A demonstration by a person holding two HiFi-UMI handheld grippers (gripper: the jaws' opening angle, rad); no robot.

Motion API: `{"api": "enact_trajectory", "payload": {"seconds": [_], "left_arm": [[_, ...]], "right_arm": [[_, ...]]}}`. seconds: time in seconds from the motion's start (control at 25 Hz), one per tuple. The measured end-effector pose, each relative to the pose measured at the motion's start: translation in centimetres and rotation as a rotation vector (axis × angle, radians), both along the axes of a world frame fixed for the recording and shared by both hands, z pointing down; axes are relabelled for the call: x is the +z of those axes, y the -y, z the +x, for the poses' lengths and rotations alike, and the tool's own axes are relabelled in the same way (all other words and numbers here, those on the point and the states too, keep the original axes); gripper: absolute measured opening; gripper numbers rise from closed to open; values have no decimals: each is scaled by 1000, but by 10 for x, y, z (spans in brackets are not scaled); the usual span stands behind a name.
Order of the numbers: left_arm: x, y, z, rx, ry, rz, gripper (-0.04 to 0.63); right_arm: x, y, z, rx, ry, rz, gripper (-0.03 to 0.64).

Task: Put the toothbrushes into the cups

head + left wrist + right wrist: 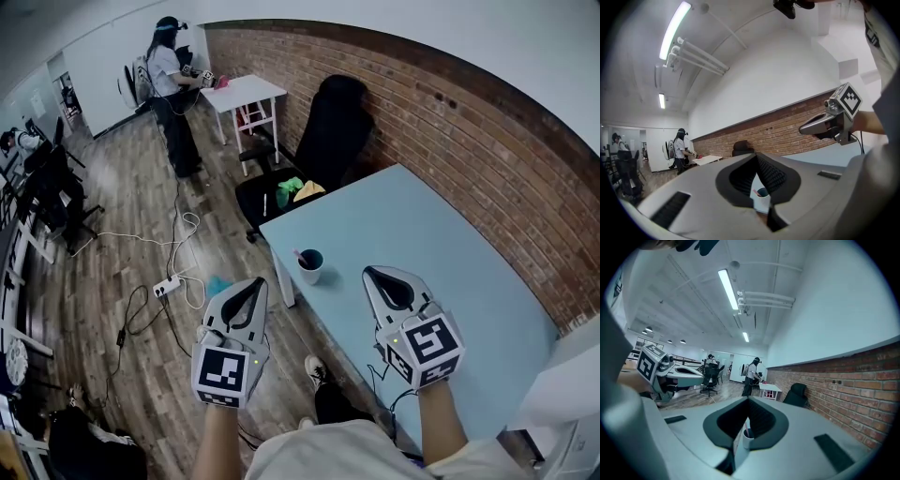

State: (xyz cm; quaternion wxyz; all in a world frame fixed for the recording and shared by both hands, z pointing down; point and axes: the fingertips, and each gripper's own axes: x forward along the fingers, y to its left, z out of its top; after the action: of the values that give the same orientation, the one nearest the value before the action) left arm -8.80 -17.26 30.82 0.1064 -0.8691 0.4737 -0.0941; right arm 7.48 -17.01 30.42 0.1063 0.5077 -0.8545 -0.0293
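A white cup (309, 265) stands near the left edge of the light blue table (441, 253), with a pink toothbrush (299, 254) leaning in it. My left gripper (259, 282) hangs off the table's left side, above the floor, shut and empty. My right gripper (369, 273) hovers over the table just right of the cup, also shut with nothing in it. In the left gripper view the cup (762, 197) shows behind the closed jaws (756, 155), and the right gripper (803, 129) floats at upper right. In the right gripper view the cup (747, 440) sits straight ahead past the closed jaws (749, 400).
A brick wall (450, 122) runs behind the table. A black chair (335, 117) and a black stool (272, 192) carrying green and yellow items stand at the far end. Cables and a power strip (167, 286) lie on the wooden floor. A person (173, 84) stands by a small white table (246, 91).
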Motion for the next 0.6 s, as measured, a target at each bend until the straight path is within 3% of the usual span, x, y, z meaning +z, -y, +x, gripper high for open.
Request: {"api": "enact_trajectory", "payload": {"seconds": [0.6], "left_arm": [[-20, -51, -5, 23, -2, 53, 12]], "right_arm": [[-24, -53, -14, -14, -11, 52, 18]]}}
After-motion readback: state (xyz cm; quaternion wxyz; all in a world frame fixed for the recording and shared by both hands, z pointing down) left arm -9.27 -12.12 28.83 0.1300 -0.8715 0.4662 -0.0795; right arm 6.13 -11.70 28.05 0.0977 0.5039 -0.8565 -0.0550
